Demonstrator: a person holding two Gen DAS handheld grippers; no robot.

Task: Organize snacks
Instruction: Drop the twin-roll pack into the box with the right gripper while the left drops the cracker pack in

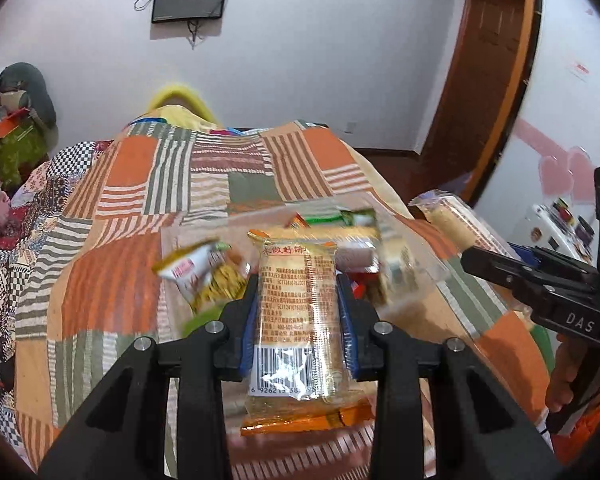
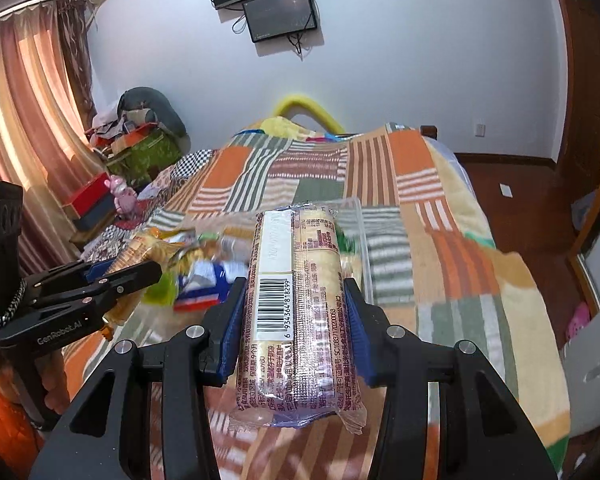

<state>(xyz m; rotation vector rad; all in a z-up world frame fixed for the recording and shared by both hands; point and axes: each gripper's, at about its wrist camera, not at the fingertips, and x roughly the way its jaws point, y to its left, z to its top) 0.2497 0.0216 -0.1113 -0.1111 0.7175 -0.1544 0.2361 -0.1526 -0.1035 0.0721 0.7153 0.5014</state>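
Left wrist view: the left gripper (image 1: 298, 300) is clamping an orange-trimmed cracker pack (image 1: 298, 320) above the clear tray (image 1: 412, 280), which is already holding several snacks.

Right wrist view: the right gripper (image 2: 296, 320) is gripping a purple-printed biscuit pack (image 2: 296, 312); judged, both packs are awaiting placement.

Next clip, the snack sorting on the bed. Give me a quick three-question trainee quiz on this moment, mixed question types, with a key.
1. True or false: the left gripper is empty.
2. What lies between the right gripper fingers? A) a purple-printed cracker packet B) a red box C) nothing
3. Fill in: the clear plastic container holding loose snacks rests on a patchwork ____.

Key:
1. False: it is shut on an orange-ended biscuit packet.
2. A, the purple-printed cracker packet.
3. Quilt.
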